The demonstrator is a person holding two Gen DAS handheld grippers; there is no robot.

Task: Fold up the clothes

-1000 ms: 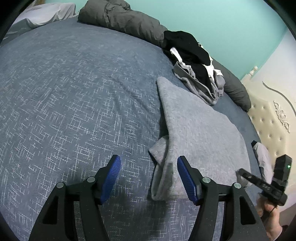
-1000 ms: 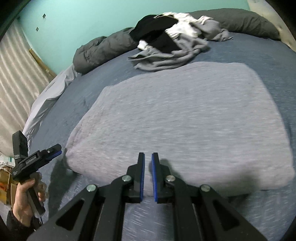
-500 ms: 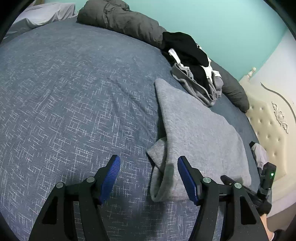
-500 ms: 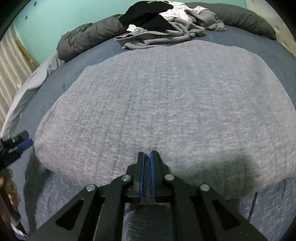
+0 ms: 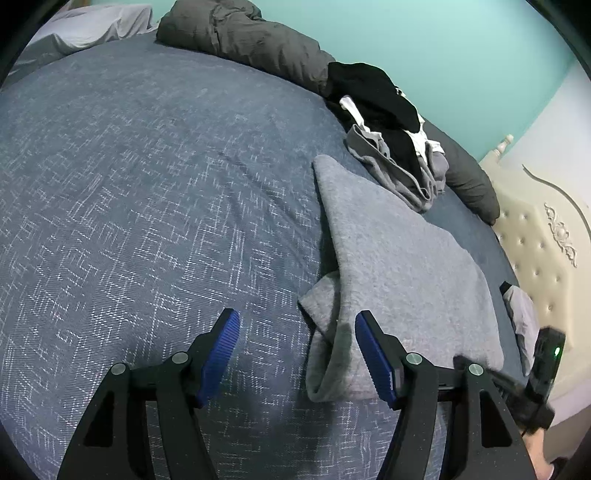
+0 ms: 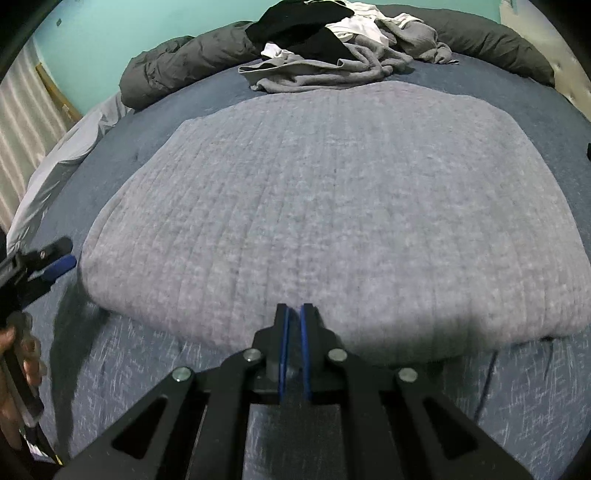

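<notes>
Your left hand-held gripper [image 5: 297,345] hangs spread wide over the bed [image 5: 147,206], just beside the folded grey sweater [image 6: 332,221]; your right hand-held gripper [image 6: 294,321] is pinched on the sweater's near edge; the unfolded clothes pile [image 6: 332,48] lies beyond.

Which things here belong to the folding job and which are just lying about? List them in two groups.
Part of the job:
- grey garment, partly folded on the bed
- clothes pile behind it, unfolded
- left gripper, open beside the garment's corner
- right gripper, fingers nearly together at its near edge

Just lying about:
- dark grey duvet
- dark pillow
- bedspread
- headboard
</notes>
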